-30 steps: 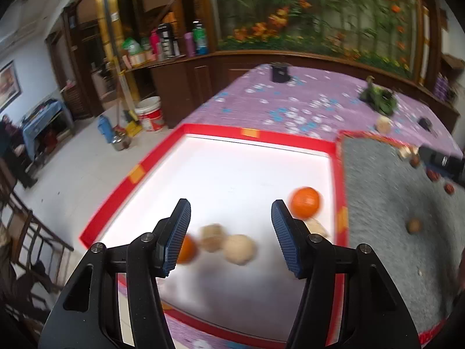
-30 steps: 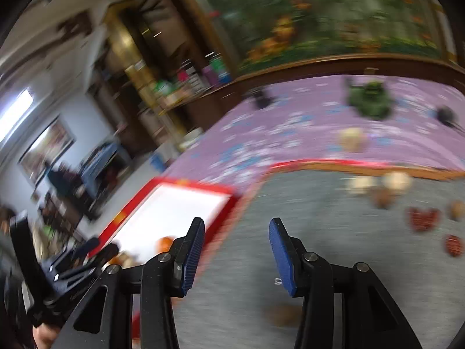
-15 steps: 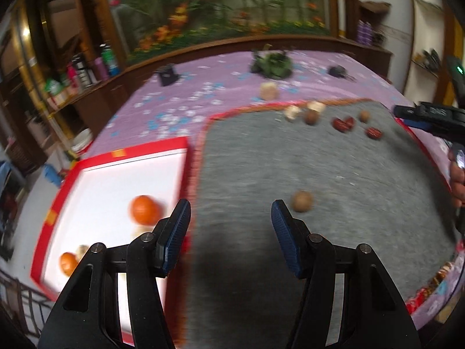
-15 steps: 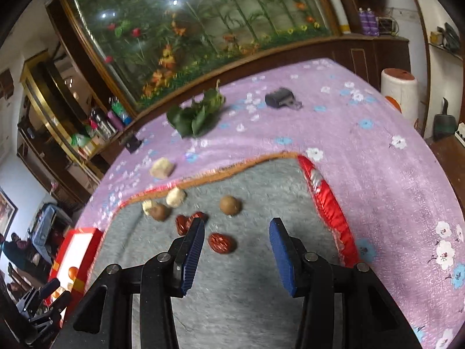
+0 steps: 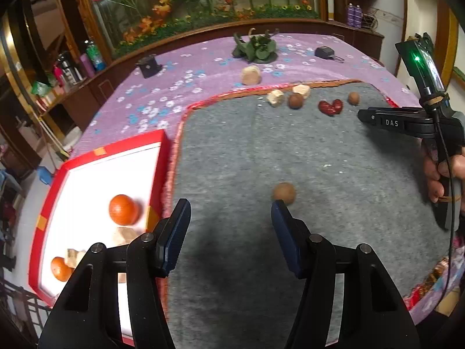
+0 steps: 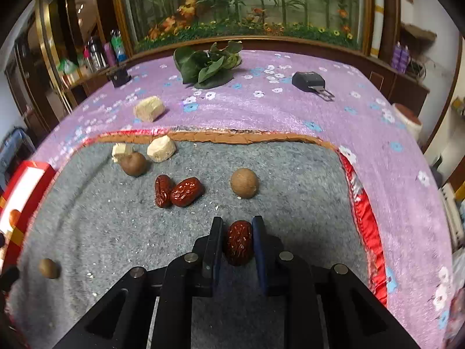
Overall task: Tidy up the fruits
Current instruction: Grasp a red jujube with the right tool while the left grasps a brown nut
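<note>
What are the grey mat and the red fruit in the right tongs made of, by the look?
Grey mat: looks like felt, a matte fuzzy nap with white lint specks. Red fruit, pinched in the right tongs: apparently a dried date or jujube, glossy deeply wrinkled skin; real or imitation is unclear.

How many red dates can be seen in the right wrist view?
3. One red date is clamped between the right gripper jaws. Two more dates lie touching on the grey mat, farther back. None seem hidden.

Left gripper [image 5: 231, 226]: jaws apart, nothing between them, angled down over the grey mat.
Right gripper [image 6: 237, 240]: jaws just closed, pads clamping a red date.
Right hand [image 5: 444, 174]: wrapped round its gripper's handle.
</note>
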Tool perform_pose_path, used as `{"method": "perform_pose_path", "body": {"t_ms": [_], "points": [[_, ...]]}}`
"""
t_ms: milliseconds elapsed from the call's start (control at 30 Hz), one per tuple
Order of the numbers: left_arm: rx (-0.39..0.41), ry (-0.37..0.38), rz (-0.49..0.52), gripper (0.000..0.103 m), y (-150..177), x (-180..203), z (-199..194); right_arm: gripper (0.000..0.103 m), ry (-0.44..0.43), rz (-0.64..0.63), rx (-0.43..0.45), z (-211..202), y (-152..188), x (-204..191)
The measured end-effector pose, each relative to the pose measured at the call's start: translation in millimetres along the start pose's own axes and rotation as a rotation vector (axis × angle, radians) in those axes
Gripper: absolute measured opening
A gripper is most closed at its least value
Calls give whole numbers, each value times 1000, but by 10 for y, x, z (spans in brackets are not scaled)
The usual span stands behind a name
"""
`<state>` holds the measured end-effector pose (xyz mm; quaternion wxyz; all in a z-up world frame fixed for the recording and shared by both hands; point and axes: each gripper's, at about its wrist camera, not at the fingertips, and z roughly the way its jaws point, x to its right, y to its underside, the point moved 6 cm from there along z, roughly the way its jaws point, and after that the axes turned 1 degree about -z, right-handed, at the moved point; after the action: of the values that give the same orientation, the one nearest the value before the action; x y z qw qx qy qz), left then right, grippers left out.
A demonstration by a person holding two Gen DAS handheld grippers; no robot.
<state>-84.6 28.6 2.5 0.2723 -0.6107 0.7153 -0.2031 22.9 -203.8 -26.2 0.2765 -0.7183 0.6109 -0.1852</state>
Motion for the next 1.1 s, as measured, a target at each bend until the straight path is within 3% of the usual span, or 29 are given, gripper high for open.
{"method": "perform_pose_path", "body": {"t_ms": [100,233,467,500,533,567,700,900,1100], "points": [[-12,35,0,58,-27,83,16,19,-14,50,9,-67,13,114],[-34,60,9,58,-82,227,111,20,-109,147,34,-173,-32,204],[-68,81,6,58,-105,355,376,20,-144,151,20,-178,-15,108],[-69,81,-1,56,-97,346,421,20,-142,145,19,-178,-9,88],[-75,81,-10,45,-84,328,468,20,-141,137,17,-171,-6,68],[-81,90,-18,40,-66,315,504,20,-142,125,15,-163,1,34],[-60,121,-43,23,-62,274,473,20,-134,108,10,-128,19,-5],[1,111,-79,23,-82,152,254,20,-154,97,79,-224,-32,-22],[117,44,-108,23,-94,-139,-194,19,-272,82,121,-342,-77,-273]]}}
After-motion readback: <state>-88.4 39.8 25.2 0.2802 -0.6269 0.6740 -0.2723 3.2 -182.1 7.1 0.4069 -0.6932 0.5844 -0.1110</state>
